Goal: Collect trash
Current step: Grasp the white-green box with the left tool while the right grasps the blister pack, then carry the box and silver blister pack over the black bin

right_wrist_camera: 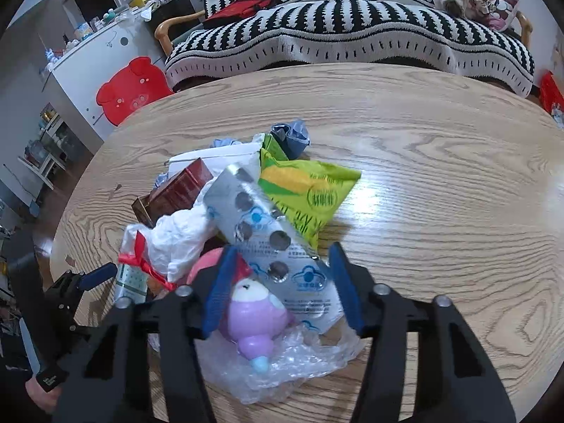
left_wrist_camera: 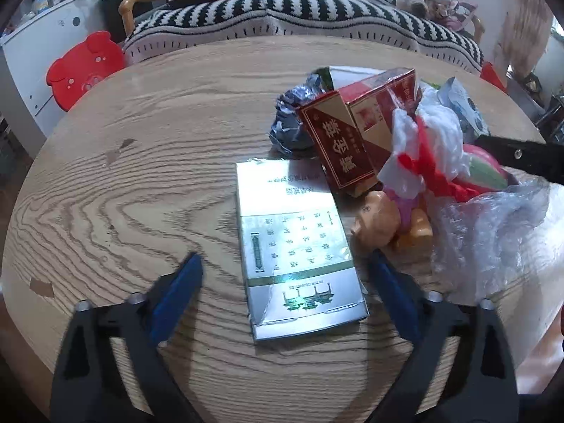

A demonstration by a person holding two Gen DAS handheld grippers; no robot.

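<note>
Wood-grain table [left_wrist_camera: 141, 183] holds a trash heap. Left gripper [left_wrist_camera: 285, 264] spreads wide around a flat silver pack [left_wrist_camera: 296, 246], ready to pinch. At its 2 o'clock, right gripper [right_wrist_camera: 282, 257] straddles a blister sheet [right_wrist_camera: 275, 246], jaws open.

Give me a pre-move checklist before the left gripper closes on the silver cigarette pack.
1. Left gripper open: ok, jaws spread wide.
2. Silver cigarette pack between the fingers: ok, it lies flat on the table, roughly centred.
3. Left side free of clutter: ok, only bare wood beside that finger.
4. Right side free of clutter: not ok, the small doll head sits close to the right finger.
5. Right gripper out of the way: ok, it hovers open over the blister-pack sheet and purple toy.
6. Fingertips low enough to grip: cannot tell.
</note>
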